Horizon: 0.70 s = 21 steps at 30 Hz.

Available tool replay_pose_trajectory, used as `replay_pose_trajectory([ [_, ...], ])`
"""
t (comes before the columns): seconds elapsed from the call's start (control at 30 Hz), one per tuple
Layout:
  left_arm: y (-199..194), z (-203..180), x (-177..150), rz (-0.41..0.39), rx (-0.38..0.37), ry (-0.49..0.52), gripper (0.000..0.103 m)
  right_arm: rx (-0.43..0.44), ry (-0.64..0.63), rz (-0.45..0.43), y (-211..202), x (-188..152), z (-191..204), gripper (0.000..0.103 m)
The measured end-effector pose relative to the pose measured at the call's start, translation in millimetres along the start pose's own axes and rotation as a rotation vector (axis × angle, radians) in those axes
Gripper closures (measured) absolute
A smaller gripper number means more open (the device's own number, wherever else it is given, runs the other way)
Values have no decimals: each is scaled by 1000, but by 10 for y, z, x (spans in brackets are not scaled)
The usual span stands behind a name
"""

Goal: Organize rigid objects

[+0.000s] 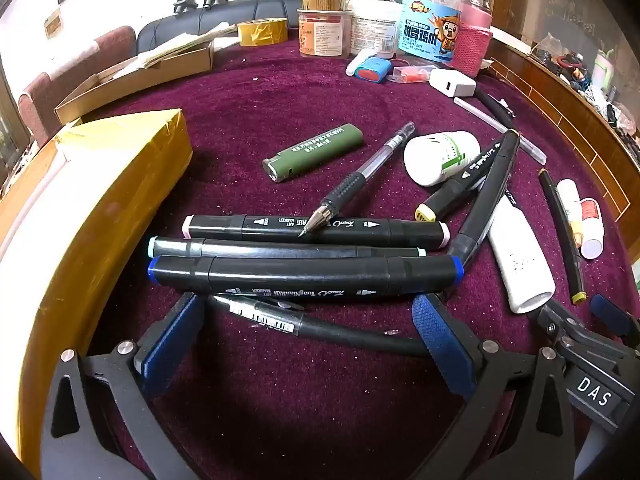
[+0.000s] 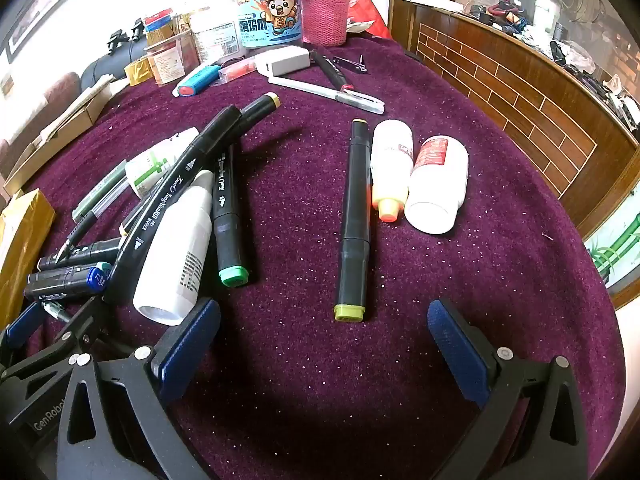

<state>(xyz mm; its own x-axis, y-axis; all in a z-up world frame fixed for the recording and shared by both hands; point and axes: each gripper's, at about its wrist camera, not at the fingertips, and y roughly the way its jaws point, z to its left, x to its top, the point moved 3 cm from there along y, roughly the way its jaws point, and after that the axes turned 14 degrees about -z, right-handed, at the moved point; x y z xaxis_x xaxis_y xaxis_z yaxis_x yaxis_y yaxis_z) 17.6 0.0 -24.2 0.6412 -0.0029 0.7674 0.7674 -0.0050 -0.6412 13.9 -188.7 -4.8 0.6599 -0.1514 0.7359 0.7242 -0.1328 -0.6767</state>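
- Left gripper (image 1: 308, 344): jaws released, straddling a black pen (image 1: 320, 326) just behind the marker pile.
- Right gripper (image 2: 324, 344): jaws released, empty.
- Yellow-capped marker (image 2: 354, 220) lies alone on the counter (image 2: 500, 264); likely light, stiff, slick. Grip mid-barrel.

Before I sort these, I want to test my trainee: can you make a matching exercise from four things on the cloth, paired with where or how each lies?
Things:
1. Lighter
2. Blue-capped marker
3. Tape roll
4. Left tool

Places or states:
A. Far side of the cloth, beside the jars
B. Open, over a dark pen
C. Alone, beyond the marker row
D. Nearest of three side-by-side markers

Pairs: 1-C, 2-D, 3-A, 4-B
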Motion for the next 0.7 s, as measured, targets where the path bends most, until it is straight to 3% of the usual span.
replay_pose_trajectory([
  [0.7, -1, -5, -1, 2, 2, 2, 0, -3, 5, -1, 0, -8, -3, 1],
])
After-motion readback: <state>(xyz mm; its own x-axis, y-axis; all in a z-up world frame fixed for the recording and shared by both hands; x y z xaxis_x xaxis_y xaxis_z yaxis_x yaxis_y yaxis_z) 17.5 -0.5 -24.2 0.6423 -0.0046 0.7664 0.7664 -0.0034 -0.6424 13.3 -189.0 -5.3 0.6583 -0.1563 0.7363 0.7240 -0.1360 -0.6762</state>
